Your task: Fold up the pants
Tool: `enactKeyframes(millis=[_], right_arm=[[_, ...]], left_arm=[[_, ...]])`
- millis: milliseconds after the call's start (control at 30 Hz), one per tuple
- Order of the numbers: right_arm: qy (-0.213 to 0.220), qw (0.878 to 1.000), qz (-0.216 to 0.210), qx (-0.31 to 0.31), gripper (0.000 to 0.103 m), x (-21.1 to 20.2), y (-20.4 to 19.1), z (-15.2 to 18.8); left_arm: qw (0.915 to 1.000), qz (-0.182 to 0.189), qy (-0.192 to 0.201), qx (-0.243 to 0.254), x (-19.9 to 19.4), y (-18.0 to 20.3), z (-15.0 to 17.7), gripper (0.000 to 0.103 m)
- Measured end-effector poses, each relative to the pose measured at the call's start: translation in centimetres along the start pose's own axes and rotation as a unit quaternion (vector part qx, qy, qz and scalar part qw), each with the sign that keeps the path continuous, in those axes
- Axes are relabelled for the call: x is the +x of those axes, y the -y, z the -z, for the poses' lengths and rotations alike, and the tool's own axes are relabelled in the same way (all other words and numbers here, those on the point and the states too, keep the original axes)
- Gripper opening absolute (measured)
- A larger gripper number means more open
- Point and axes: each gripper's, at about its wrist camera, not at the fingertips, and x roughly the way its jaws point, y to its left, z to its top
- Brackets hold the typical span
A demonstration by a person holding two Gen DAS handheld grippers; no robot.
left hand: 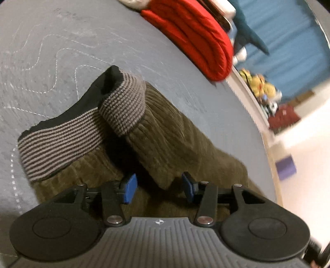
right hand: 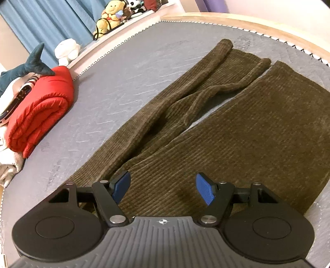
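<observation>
Olive-brown corduroy pants (right hand: 247, 123) lie on a grey quilted mattress (right hand: 127, 68). In the right wrist view both legs stretch away; the left leg (right hand: 185, 90) is rumpled and twisted, the right leg lies flat. My right gripper (right hand: 163, 188) is open, just above the fabric, holding nothing. In the left wrist view the striped grey-and-black waistband (left hand: 82, 134) is bunched and partly turned over, showing black lining. My left gripper (left hand: 158, 187) is open over the olive fabric (left hand: 175, 140) below the waistband, with a fold of cloth between the blue pads but not clamped.
A folded red quilt (right hand: 41, 109) lies at the mattress's far left, also in the left wrist view (left hand: 198, 35). A shark plush (right hand: 31, 61), a white plush and other soft toys (right hand: 111, 16) sit by blue curtains. The wooden bed edge (right hand: 247, 22) runs beyond the pant legs.
</observation>
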Motion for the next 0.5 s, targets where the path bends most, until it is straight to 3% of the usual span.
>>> enactKeyframes(millis=[67, 133, 200, 333, 467, 500], right_arm=[[0.0, 1.0, 0.005, 0.001, 0.072, 0.2, 0.5, -0.1], [0.0, 1.0, 0.011, 0.006, 0.072, 0.4, 1.0, -0.3], [0.0, 1.0, 0.016, 0.01, 0.072, 0.6, 1.5, -0.6], [0.003, 1.0, 0.018, 0.019, 0.072, 0.9, 1.9, -1.0], [0.018, 1.0, 0.013, 0.006, 0.072, 0.7, 1.2, -0.8], [0.023, 1.0, 0.011, 0.002, 0.067, 0.6, 1.1, -0.8]], left_arm=[[0.9999, -0.005, 0.0, -0.014, 0.6, 0.2, -0.8, 0.051], [0.9996, -0.024, -0.017, -0.005, 1.0, 1.3, -2.2, 0.021], [0.9959, -0.065, -0.036, 0.051, 0.8, 3.5, -3.9, 0.012], [0.9849, -0.07, -0.026, 0.156, -1.6, 7.8, -6.1, 0.01], [0.9761, -0.082, -0.03, 0.199, -0.4, 7.7, -5.4, 0.01], [0.9744, -0.087, -0.028, 0.205, 0.3, 7.0, -4.8, 0.01]])
